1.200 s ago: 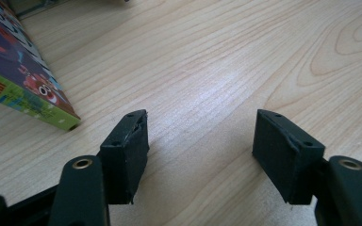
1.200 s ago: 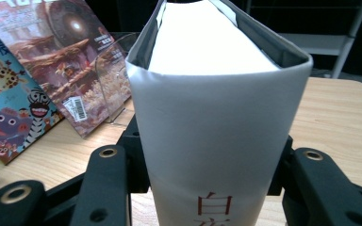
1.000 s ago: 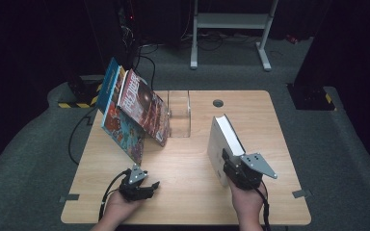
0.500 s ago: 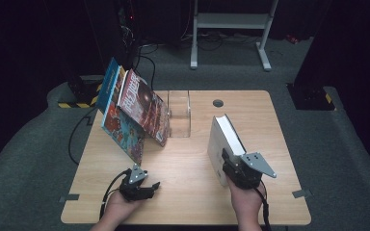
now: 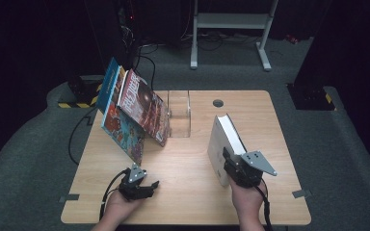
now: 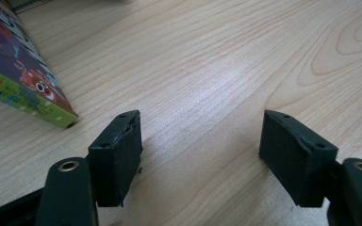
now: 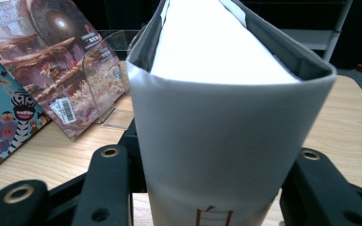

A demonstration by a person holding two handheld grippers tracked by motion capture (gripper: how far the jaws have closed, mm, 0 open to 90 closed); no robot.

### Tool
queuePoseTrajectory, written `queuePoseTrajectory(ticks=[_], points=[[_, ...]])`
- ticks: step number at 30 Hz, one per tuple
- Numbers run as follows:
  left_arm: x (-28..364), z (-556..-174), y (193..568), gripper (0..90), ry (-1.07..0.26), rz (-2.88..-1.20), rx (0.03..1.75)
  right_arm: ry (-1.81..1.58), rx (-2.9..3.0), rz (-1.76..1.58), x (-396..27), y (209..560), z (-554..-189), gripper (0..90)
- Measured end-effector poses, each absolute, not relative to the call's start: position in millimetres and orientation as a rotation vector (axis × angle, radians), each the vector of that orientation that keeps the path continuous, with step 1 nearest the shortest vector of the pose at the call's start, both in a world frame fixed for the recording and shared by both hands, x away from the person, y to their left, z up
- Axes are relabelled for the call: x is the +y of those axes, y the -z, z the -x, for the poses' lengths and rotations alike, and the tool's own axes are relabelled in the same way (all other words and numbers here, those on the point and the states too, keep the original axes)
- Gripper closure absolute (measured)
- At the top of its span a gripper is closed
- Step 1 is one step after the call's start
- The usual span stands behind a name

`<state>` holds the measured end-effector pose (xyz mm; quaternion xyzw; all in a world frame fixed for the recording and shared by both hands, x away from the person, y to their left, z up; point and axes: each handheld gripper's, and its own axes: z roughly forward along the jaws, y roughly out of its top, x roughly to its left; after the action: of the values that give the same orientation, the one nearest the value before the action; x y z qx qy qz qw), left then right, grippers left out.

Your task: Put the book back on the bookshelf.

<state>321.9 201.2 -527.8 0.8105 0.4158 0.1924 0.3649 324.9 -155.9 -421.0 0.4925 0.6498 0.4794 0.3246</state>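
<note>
Right gripper [image 5: 227, 166] jaws grip 1 white book [image 5: 224, 142]; left gripper [image 6: 200, 155] jaws gape; 3 books [image 5: 135, 113] lean.

**Rig look: black grippers, bare forearms**

Both grippers were black. Left gripper [image 5: 147, 185] carried a small grey plate on top w/ a black cable looping off its rear. Right gripper [image 5: 231, 161] had a bigger grey three-cornered plate w/ dark screw dots, plus a black cable along the wrist. Jaw pads were matte black, rectangular, w/ small holes; brass-ringed holes on arms behind. No sleeves seen on forearms.
</note>
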Motion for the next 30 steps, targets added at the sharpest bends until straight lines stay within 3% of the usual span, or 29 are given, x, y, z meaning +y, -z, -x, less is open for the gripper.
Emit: queuePoseTrajectory(ticks=[30], points=[[201.9, -321.9, 527.7, 30.8, -0.491, -2.097, 1.044, -1.241, 1.737, -1.217, -118.4, 396.5, -324.8, 54.1]])
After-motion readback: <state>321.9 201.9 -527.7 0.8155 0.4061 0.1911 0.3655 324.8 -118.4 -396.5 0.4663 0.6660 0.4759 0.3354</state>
